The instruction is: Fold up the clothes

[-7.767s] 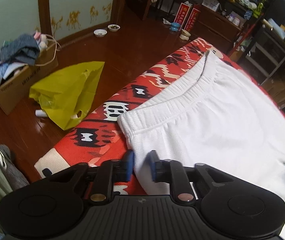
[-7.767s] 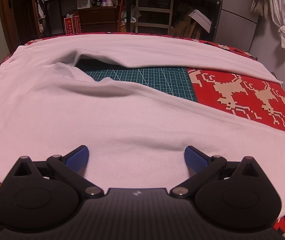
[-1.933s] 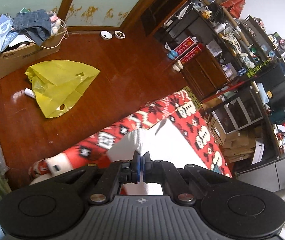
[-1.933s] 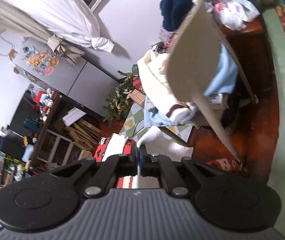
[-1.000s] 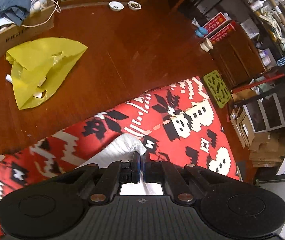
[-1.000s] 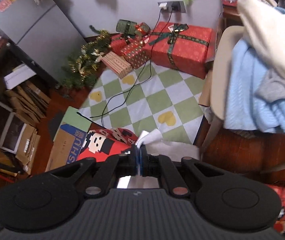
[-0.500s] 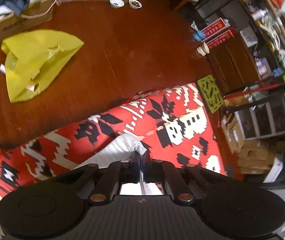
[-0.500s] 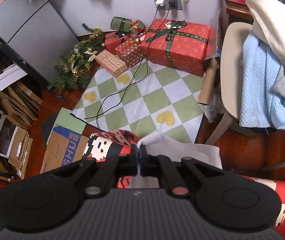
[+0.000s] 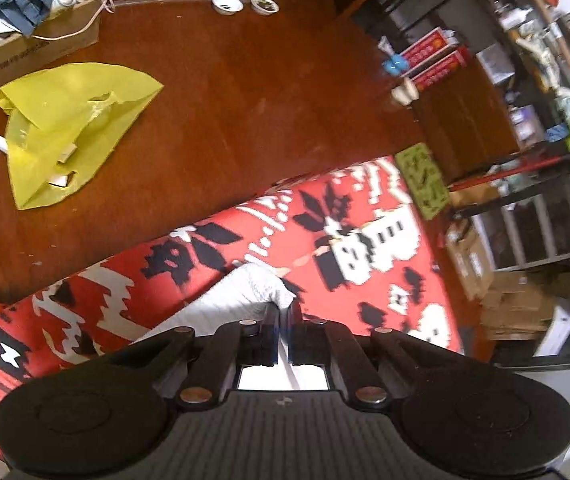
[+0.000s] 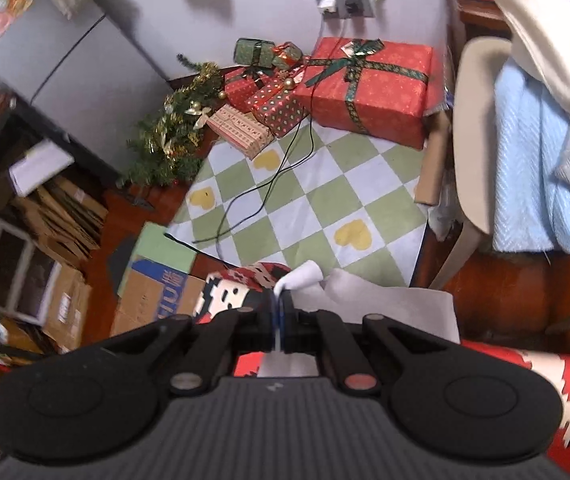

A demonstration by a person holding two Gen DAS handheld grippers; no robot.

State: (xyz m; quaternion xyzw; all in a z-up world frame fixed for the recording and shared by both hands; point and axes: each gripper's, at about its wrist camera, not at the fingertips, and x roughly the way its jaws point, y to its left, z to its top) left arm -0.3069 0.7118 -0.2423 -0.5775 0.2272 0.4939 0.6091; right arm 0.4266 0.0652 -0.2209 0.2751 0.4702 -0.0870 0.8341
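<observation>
Left gripper (image 9: 282,338) is clamped on a corner of the white garment (image 9: 245,292); right gripper (image 10: 280,326) pinches another edge of it. Soft, fleecy fabric, ribbed at the left corner, lifted over the red patterned table cover (image 9: 345,236). Judged: a fold carry in hand; next, both corners lowered level and aligned, then let go

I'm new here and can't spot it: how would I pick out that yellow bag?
Start at the dark red wooden floor left of the red patterned blanket. The crumpled yellow plastic bag lies flat there, below the brown cardboard box of clothes, the only bright yellow thing.
</observation>
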